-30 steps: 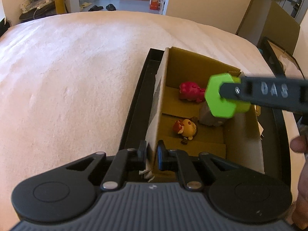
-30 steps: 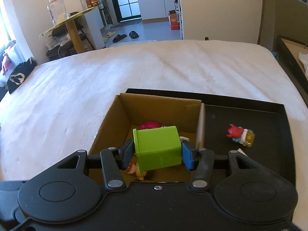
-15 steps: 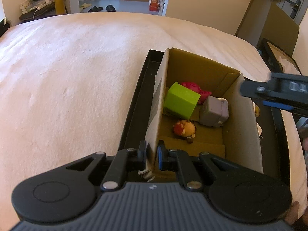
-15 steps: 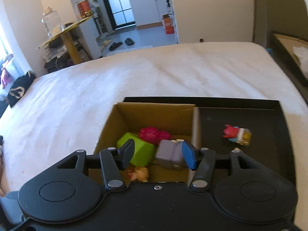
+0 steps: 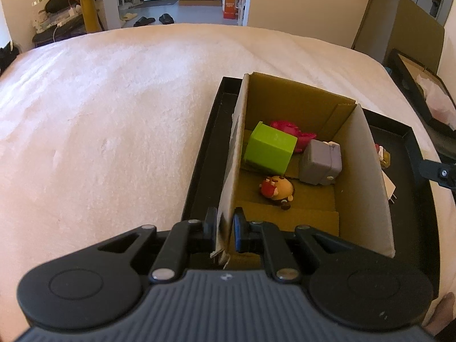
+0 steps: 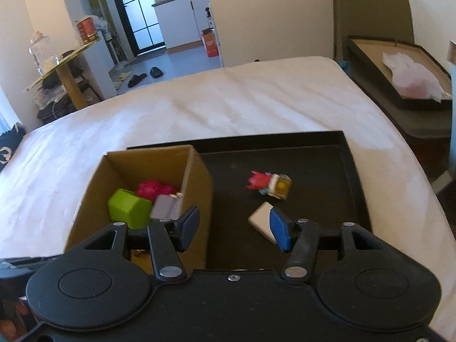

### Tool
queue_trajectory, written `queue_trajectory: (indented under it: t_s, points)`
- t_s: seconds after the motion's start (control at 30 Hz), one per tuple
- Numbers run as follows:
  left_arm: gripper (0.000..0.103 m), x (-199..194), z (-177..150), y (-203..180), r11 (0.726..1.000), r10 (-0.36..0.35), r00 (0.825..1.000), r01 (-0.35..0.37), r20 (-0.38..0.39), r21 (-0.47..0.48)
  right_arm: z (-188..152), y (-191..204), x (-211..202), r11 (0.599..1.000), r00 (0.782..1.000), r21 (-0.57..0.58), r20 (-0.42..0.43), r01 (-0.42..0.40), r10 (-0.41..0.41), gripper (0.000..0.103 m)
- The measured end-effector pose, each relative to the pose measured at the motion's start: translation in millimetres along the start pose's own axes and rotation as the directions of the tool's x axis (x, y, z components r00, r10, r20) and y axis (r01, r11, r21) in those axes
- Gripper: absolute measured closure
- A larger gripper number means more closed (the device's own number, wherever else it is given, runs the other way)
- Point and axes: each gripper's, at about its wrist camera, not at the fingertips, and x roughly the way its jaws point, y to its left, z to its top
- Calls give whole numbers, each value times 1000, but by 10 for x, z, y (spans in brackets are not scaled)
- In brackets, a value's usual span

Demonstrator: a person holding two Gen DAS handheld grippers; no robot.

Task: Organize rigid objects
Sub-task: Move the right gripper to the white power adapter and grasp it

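The left gripper is clamped on the near end of the cardboard box's left wall, steadying it inside the black tray. The right gripper hangs with its jaws apart and nothing between them, just right of the box, above the tray floor.

Inside the box lie a green block, a pink toy behind it, a grey block to its right and a small round figure nearer the front. Outside the box, to its right on the tray, remain a red toy with a yellow part and a white block, the latter right under the blue finger pad.

Judging from this, the white block comes next. It lies flat and tilted to the jaws, so a descent without turning could nip a corner and skid it across the smooth tray. The left pinch on thin cardboard could also tear or tip the light box if pulled.
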Motion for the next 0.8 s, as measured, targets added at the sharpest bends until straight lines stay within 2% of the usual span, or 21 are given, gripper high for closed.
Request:
queue_trajectory:
  t_s: [0.23,0.37,0.57,0.73,0.8]
  points:
    - [92,-15,-3,-51,999,28,1000,-28,2,19,-65,-227,27,1000,1000,22,-9,1,-1,49]
    - [88,-15,-1,-65,998,51,999,-51,-8,22,-101,-315,75,999,1000,46,-19,-5,6,49]
    - [69,-40,-1,-53,996,88,996,-88,0,3,-182,-385,219,999,999,45,-46,-17,19,47]
    - [65,-34,-4,-117,993,118,993,-118,1,26,-232,-368,327,1000,999,-3,-33,3,-3,42]
    - [64,-38,-10,-145,990,133,991,-133,9,40,-248,-398,388,1000,999,22,-42,-14,15,42]
